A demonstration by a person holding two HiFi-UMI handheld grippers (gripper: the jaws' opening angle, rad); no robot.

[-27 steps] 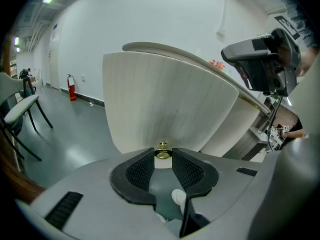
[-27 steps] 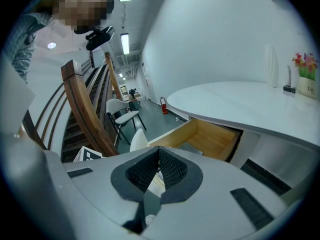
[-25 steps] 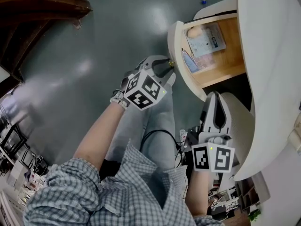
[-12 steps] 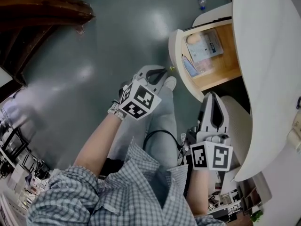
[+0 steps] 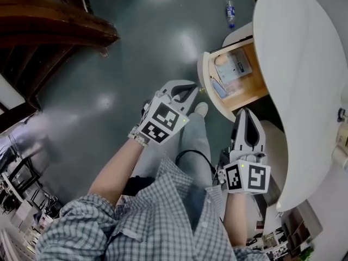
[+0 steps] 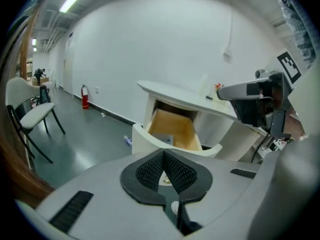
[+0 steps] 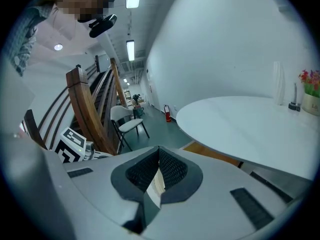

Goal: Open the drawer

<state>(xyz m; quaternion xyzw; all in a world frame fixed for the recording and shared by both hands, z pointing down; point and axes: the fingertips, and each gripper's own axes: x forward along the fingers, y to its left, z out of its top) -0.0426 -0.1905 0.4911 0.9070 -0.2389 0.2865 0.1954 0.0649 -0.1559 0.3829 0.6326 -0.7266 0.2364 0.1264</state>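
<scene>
The drawer stands pulled out from under the round white table, showing its wooden inside with papers and small items; the left gripper view shows it too. Its curved white front faces me. My left gripper hangs a little short of that front, apart from it, its jaws closing with the tips meeting and nothing between them. Lower down beside the table's base, my right gripper is shut and empty. It also appears in the left gripper view.
A plastic bottle lies on the grey floor beyond the drawer. A dark wooden staircase fills the upper left. A chair and a fire extinguisher stand by the far wall. A black cable runs over my legs.
My left gripper has drawn back from the drawer front, lifted, and closed its jaws. My right gripper has lifted a little. The drawer stays open.
</scene>
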